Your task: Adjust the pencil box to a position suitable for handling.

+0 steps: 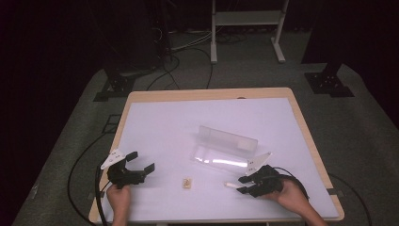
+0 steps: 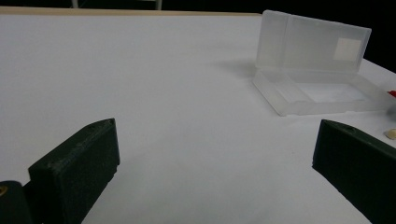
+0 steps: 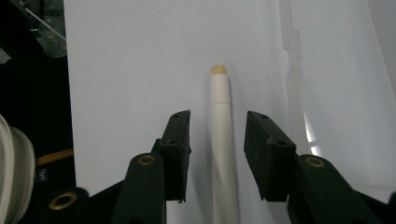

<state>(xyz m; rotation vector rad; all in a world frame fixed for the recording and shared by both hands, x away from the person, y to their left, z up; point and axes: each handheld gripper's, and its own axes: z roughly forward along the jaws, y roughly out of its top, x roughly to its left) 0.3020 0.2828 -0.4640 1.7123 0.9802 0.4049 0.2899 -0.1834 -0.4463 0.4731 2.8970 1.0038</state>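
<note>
A white pen [image 3: 220, 140] is straddled, not yet clamped, by the right hand-held gripper [image 3: 217, 154], jaws part-open, on the table [image 1: 160, 122]. The left hand-held gripper [image 1: 136, 165] is held wide open and empty. The open clear case [image 1: 225, 149] probably awaits filling; a small eraser-like piece [image 1: 187, 182] lies near.

Overhead light is washing the white bench [image 1: 155, 122] bright while the surrounding floor is falling into near-black, glare is streaking the clear plastic case [image 1: 225, 149], soft shadows are lying just beside it, and the near black fingers [image 2: 74, 172] are showing slightly soft in both gripper views.
</note>
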